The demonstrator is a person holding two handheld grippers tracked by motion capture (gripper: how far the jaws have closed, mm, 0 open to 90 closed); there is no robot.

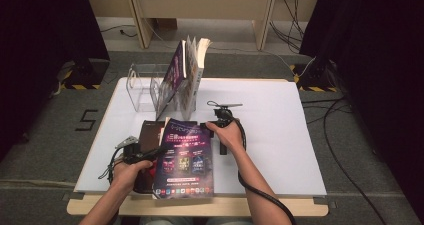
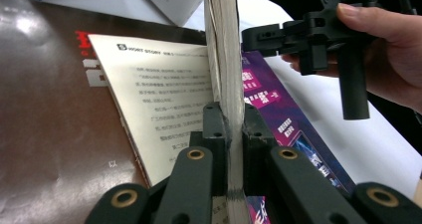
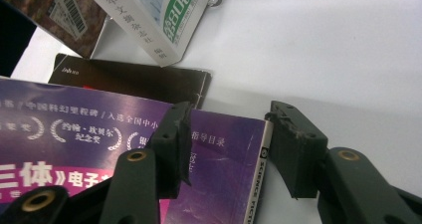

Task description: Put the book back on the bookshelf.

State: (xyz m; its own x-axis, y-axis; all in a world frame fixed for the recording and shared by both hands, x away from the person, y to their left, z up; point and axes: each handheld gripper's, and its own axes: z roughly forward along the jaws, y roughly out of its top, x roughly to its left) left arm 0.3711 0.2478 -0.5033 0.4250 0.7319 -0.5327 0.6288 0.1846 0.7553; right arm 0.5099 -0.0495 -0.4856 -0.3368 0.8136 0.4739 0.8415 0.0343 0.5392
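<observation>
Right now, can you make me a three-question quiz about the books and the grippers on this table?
1. Where does the purple magazine lie?
A. in the clear rack
B. on the near part of the table, partly over a dark brown book
C. on the floor

2. What colour is the table top?
A. white
B. green
C. red

3. What is the left gripper doing?
A. hanging open over the table
C. shut on a pen
B. shut on the magazine's page edge

Answers:
1 B: the high view shows it flat near the front edge, overlapping the dark brown book.
2 A: the bare surface is white.
3 B: in the left gripper view, the jaws clamp the stack of pages between them, while the right gripper stands open over the magazine's corner.
</observation>
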